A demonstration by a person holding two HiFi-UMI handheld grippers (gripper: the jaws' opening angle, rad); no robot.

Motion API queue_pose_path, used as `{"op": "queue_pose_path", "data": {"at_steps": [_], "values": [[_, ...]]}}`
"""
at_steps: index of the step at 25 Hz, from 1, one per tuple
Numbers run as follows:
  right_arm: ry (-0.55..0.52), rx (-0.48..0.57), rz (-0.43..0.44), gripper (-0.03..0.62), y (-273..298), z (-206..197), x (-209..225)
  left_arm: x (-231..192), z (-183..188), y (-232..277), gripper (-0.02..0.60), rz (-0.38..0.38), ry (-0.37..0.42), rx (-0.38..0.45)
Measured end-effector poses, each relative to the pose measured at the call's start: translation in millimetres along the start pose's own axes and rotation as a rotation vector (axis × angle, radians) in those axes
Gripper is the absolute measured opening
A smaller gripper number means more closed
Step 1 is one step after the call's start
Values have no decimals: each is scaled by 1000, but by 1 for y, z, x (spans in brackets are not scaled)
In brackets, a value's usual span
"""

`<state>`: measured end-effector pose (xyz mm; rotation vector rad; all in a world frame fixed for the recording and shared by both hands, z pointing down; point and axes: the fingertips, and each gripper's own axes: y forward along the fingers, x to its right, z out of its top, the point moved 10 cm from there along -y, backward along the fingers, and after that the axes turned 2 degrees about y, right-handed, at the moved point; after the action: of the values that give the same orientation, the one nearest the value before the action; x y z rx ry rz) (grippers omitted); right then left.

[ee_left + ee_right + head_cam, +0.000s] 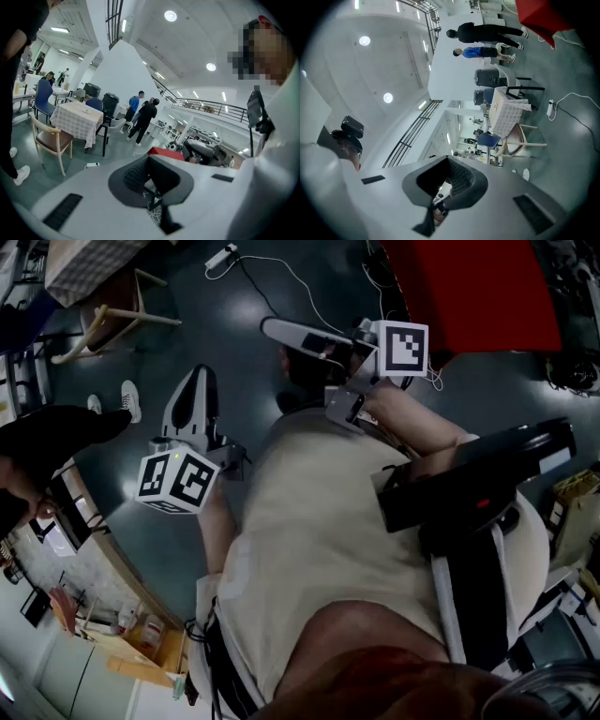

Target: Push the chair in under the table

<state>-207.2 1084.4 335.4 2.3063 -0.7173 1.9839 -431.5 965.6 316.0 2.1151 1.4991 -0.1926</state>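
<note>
Chair (105,317) stood pulled out beside the checked table (80,268), well apart from both grippers. Left gripper (198,381) and right gripper (281,332) were closed, empty. Off-centre shove could slew it into a table leg.

I hold left hand-held gripper (197,381) at left, jaws together, tipped slightly down. Right hand-held gripper (277,331) farther out, jaws together.
</note>
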Motion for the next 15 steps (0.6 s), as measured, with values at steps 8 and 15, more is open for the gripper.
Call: {"op": "queue_pose_path", "data": {"at_steps": [8,15], "values": [[41,-9,1,11,-15,24,8,8,-1,38,6,33,-24,-38],[61,-83,7,12,3,46,19,2,12,45,6,119,-54,-5]]}}
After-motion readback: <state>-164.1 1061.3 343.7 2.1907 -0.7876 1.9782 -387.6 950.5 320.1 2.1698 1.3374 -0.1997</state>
